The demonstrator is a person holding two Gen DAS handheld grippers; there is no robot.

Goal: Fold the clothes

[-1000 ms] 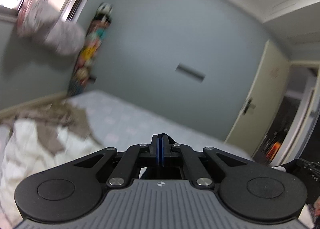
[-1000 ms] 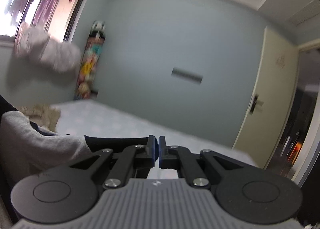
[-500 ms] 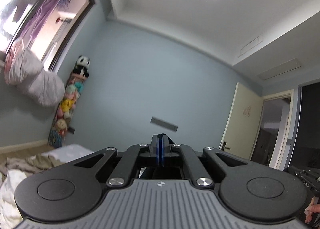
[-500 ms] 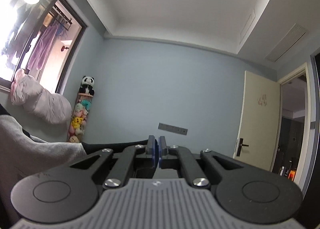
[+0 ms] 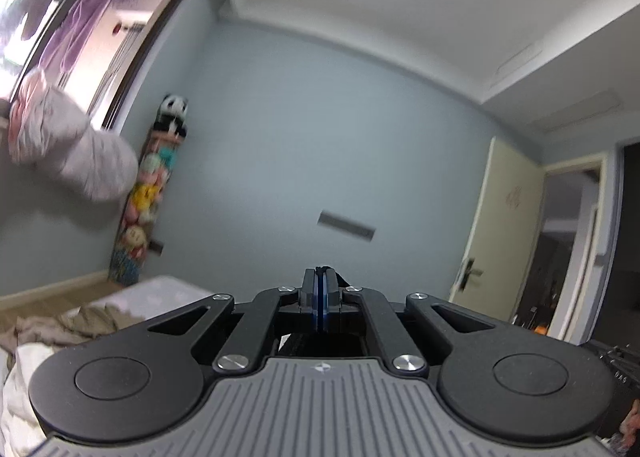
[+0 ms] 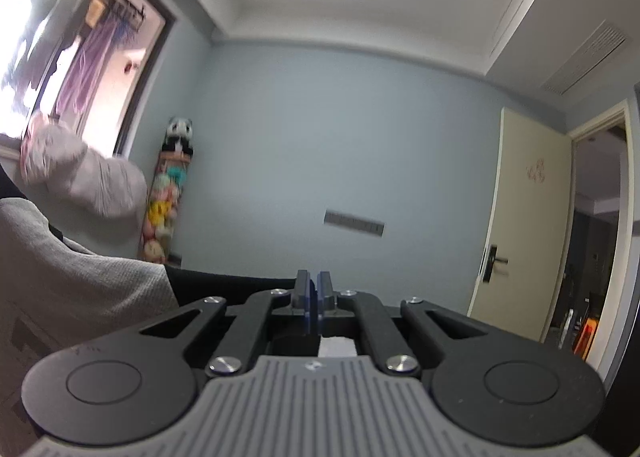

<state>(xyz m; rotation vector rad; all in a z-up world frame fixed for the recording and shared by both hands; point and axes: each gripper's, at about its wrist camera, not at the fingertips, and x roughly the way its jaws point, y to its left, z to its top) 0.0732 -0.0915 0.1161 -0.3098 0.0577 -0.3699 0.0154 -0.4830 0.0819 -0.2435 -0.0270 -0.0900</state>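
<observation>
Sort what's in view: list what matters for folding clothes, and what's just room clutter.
For the job: left gripper, right gripper, both shut and empty; rumpled beige clothes on the bed.

Just there: panda toy, stuffed-toy column, puffy jacket, door, wall switch panel.

A home bedroom: a bed (image 5: pixel 160 297) strewn with clothes (image 5: pixel 60 327) by blue-grey walls, a hanging stack of plush toys (image 5: pixel 150 193) topped by a panda (image 5: pixel 174 109), a window (image 6: pixel 72 57), and a cream door (image 6: pixel 520 209).

Bed (image 5: pixel 160 297): crumpled beige cloth (image 5: pixel 68 323), white cloth (image 5: pixel 16 381) on it.
</observation>
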